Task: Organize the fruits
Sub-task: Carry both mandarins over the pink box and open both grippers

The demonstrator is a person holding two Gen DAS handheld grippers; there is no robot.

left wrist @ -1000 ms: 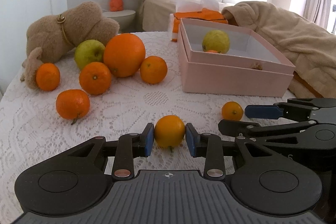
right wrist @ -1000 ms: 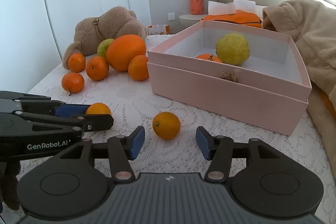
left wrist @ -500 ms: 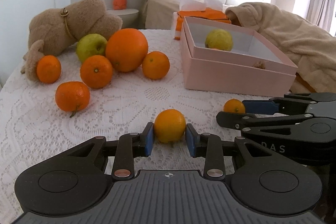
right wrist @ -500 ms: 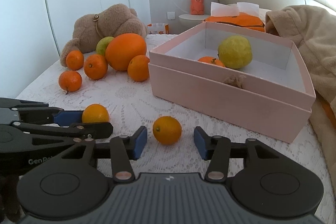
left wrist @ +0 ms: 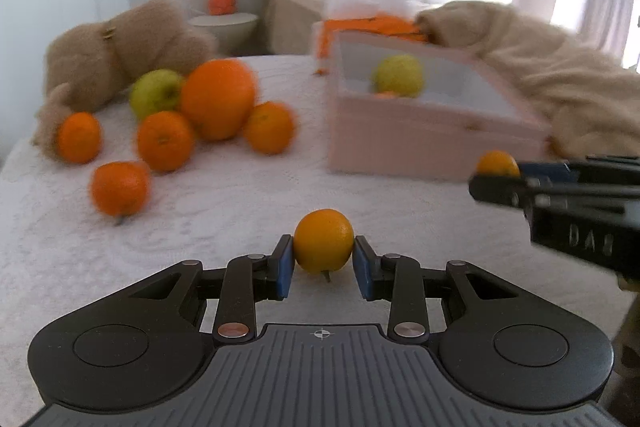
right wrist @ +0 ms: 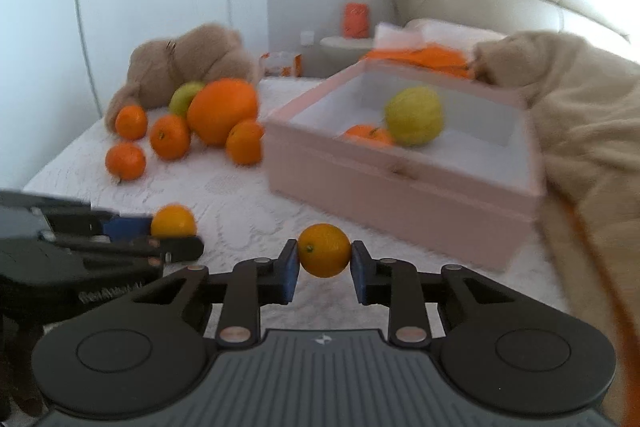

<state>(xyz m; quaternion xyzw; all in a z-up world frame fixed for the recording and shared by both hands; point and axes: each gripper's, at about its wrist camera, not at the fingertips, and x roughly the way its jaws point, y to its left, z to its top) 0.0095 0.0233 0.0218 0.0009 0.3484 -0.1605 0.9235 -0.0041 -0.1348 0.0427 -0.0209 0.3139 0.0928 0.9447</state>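
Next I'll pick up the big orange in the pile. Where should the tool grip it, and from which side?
Grip the big orange across its widest middle, coming from above: smaller oranges crowd its front, the green apple sits behind, leaving only the top exposed.

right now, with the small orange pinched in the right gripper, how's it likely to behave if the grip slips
The small orange is round and smooth, so it would probably roll once dropped on the lace cloth. The right gripper holds it only by its two sides, so it may twist. It looks firm and light, unlikely to bruise badly.
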